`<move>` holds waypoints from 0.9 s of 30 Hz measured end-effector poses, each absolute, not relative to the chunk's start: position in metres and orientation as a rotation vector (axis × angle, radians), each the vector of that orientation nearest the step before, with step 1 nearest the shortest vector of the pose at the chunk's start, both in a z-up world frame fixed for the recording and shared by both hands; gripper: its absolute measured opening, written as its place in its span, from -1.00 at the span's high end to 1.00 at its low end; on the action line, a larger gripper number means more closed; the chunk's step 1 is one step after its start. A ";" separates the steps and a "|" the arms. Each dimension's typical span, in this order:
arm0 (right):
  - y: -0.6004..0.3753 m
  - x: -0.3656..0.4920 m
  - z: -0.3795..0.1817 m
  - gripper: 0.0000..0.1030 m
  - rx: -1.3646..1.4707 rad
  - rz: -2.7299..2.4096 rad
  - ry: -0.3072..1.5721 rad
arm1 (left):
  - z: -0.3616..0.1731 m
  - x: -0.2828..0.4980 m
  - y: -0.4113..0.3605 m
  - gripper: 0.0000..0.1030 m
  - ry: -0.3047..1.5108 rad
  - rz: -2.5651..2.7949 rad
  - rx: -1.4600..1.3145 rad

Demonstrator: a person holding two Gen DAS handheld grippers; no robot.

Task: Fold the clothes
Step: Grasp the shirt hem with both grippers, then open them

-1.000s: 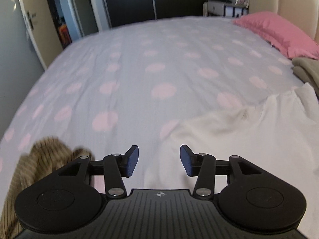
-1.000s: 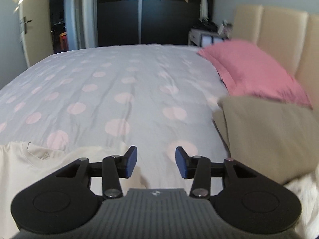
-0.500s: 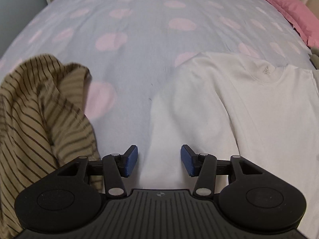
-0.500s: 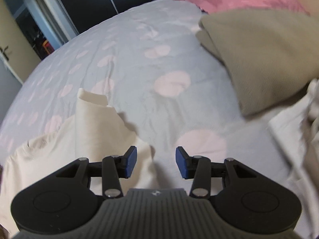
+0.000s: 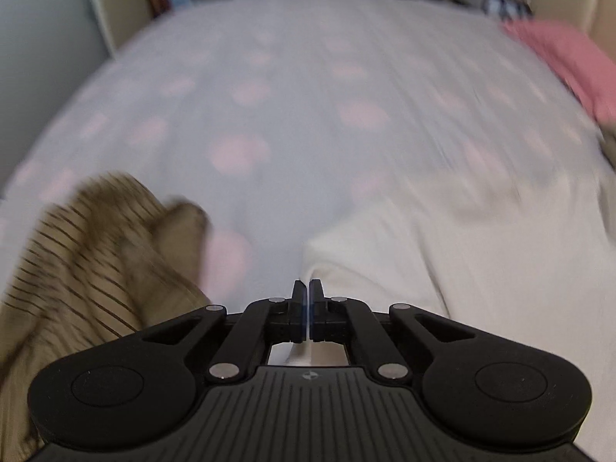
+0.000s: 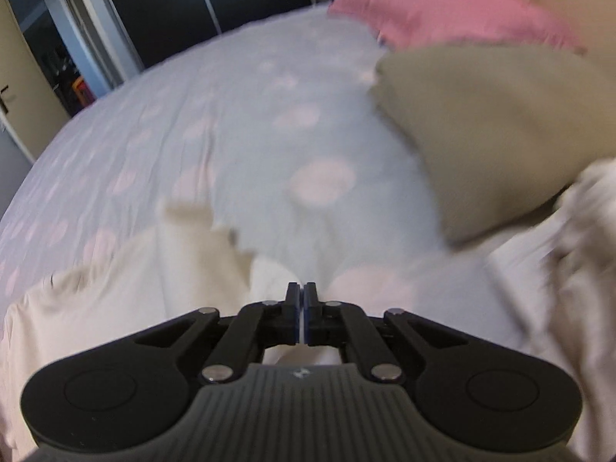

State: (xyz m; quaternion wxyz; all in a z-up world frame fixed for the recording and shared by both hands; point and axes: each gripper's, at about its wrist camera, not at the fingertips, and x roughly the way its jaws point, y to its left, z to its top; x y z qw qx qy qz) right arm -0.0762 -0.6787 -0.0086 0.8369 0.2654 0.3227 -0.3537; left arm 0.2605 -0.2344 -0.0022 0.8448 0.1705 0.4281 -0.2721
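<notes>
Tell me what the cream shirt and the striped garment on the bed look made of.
Cream shirt: looks like soft, matte cotton knit; it drapes in gentle folds without shine. Striped garment: tan with thin dark stripes, likely a light knit, crumpled loosely; blur hides its weave. Both are guesses from look alone.

Pink-dotted grey bed [image 5: 308, 88], beige headboard [image 5: 569, 11] — dark wardrobe [image 6: 169, 11] behind.

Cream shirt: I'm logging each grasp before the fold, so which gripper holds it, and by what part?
Both. The left gripper is shut on the cream shirt at a bottom corner; the right gripper pinches its opposite edge.
</notes>
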 end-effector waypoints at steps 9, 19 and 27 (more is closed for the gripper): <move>-0.696 -0.126 0.013 0.95 0.529 -0.835 0.638 | 0.007 0.280 -0.228 1.00 0.786 -0.431 0.393; -0.701 -0.101 -0.013 0.12 0.705 -0.666 0.582 | -0.012 0.281 -0.229 1.00 0.845 -0.405 0.408; -0.715 -0.052 -0.020 -0.01 0.799 -0.577 0.512 | -0.023 0.285 -0.232 1.00 0.877 -0.402 0.427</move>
